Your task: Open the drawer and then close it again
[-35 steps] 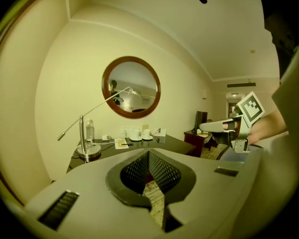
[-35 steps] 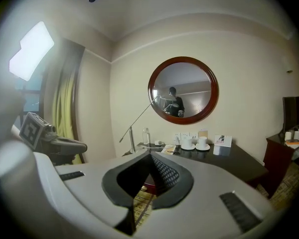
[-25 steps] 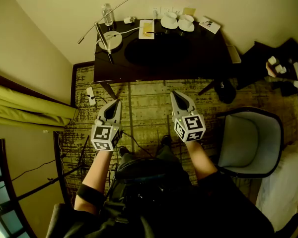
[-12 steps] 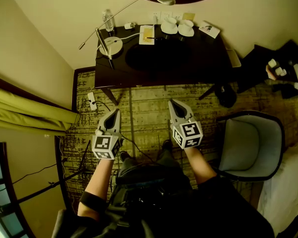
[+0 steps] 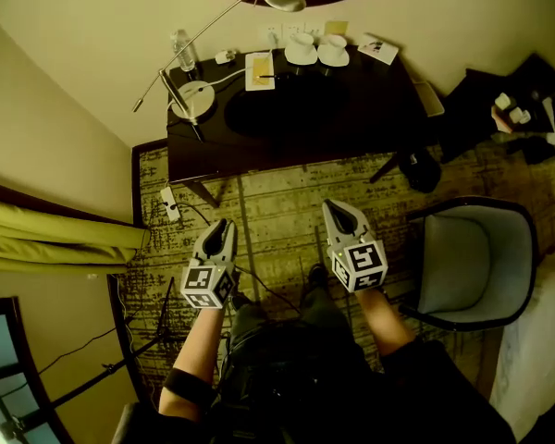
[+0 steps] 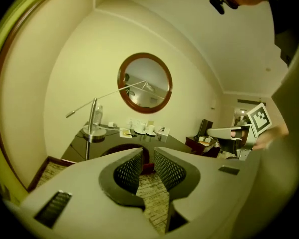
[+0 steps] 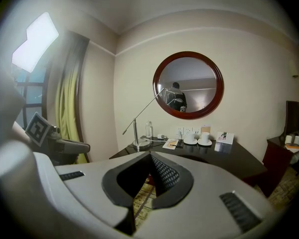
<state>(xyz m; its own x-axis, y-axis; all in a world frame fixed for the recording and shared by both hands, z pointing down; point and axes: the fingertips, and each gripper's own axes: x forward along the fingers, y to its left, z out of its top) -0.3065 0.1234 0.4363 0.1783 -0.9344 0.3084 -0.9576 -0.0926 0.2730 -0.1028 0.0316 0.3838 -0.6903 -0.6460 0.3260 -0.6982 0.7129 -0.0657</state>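
Jaws of the left gripper stand a little apart, having just been opening. Nothing is between their meshed pads; only the patterned carpet shows through the gap. Those of the right gripper are closed tip to tip on nothing. Both grippers are held side by side over the carpet. They point toward a dark glossy worktop that stands against the cream wall, well apart from them. The drawer cannot be made out in any view; only the worktop's top face and shadowed front edge show. On the worktop sit a long-armed metal desk lamp on a round base at the left, a clear water bottle behind it, and two white cups on saucers near the wall. A round mirror in a red-brown frame hangs above. A grey upholstered armchair stands at the right, a yellow-green curtain at the left.
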